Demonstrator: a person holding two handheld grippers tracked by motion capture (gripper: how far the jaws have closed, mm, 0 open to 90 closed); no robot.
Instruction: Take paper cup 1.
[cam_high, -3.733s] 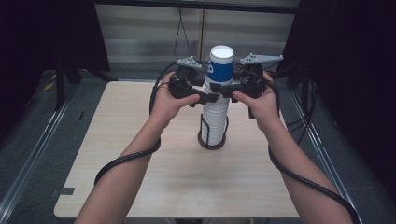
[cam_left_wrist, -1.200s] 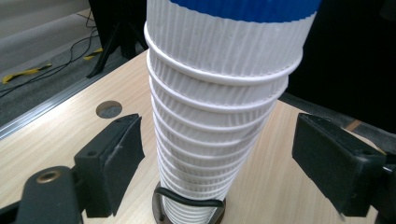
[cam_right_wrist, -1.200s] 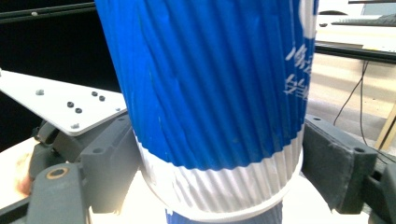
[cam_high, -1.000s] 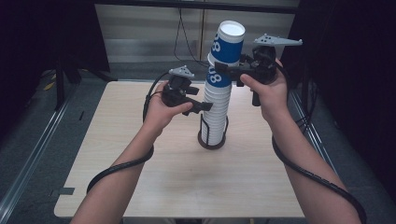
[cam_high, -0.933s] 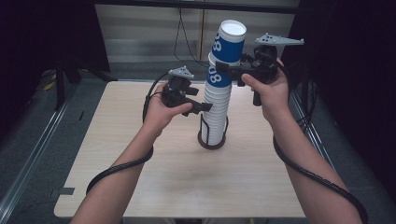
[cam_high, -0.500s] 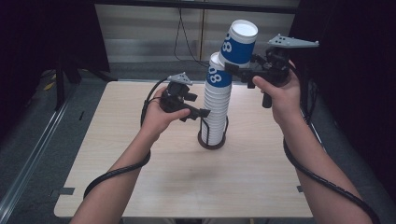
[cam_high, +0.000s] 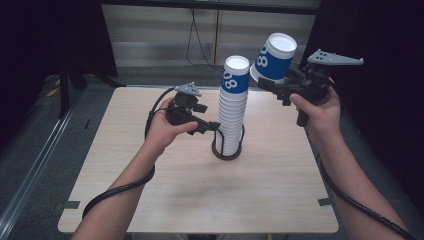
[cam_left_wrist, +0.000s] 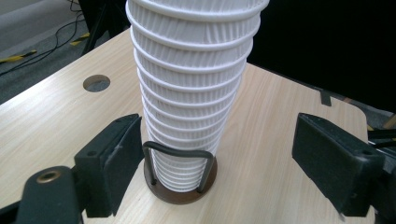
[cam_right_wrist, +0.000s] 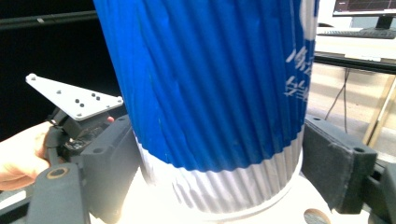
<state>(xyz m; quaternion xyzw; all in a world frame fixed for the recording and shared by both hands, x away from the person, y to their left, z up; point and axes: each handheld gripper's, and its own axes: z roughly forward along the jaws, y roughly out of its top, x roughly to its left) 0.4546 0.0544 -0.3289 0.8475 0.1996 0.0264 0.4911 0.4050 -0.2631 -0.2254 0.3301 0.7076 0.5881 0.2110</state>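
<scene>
The right gripper (cam_high: 272, 86) clamps a blue cup (cam_high: 274, 57) clear of the stack (cam_high: 232, 107), while the left gripper (cam_high: 212, 126), jaws wide, brackets the stack's base to steady it.

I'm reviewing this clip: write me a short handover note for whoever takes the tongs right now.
Right tongs: shut on one blue-and-white cup, lifted clear of the stack and tilted, up and to the right of it.
Left tongs: open, jaws on either side of the lower stack; the left jaw is close against the cups, the right jaw stands well off.
Stack: upright in its wire holder mid-table, top cup blue-banded.
Done: one cup separated from the stack.
Left: probably set the lifted cup down on the table; take further cups off if wanted.
</scene>
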